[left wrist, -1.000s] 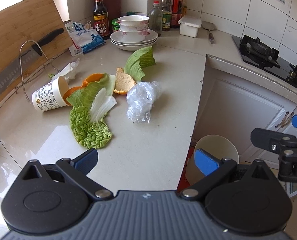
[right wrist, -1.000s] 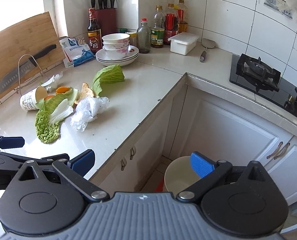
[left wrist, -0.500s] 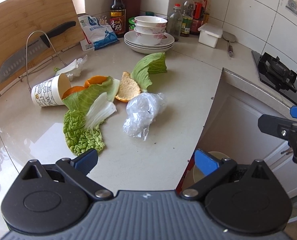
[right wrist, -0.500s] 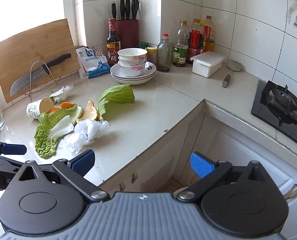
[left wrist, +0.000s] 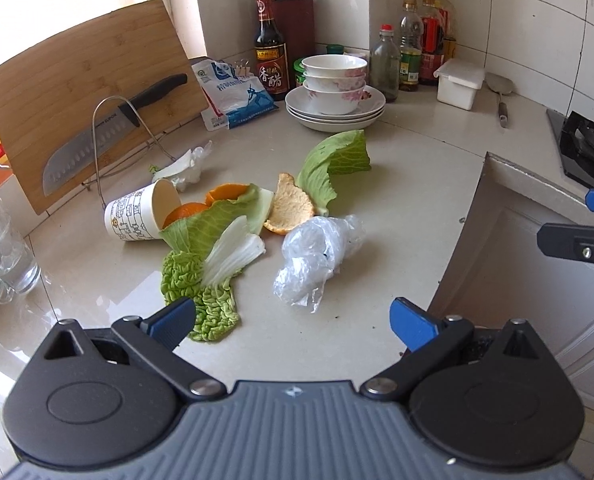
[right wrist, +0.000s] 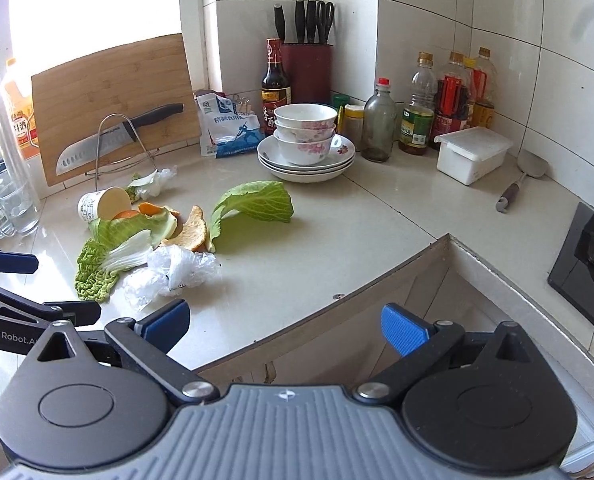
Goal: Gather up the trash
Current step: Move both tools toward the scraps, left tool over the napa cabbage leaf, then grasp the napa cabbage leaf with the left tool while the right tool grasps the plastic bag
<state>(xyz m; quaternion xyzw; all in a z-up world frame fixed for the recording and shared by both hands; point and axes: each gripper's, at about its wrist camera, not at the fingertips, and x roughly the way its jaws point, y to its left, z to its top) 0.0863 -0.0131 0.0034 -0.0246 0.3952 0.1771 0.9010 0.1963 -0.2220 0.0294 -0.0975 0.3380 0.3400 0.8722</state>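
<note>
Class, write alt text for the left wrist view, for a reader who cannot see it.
An open blue-padded left gripper hovers over a pale kitchen counter strewn with green cabbage leaves, orange peel, a crumpled clear plastic bag and a tipped paper cup. Stacked white bowls stand behind.

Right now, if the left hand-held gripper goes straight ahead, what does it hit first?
Probably the crumpled clear plastic bag, lying about centred ahead of the open left hand-held gripper. The curly green leaf sits closer but off to the side. Depth unclear.

A home kitchen is shown: a tiled wall, a stone counter, a gas stove, a knife block, stacked bowls and sauce bottles are seen.
</note>
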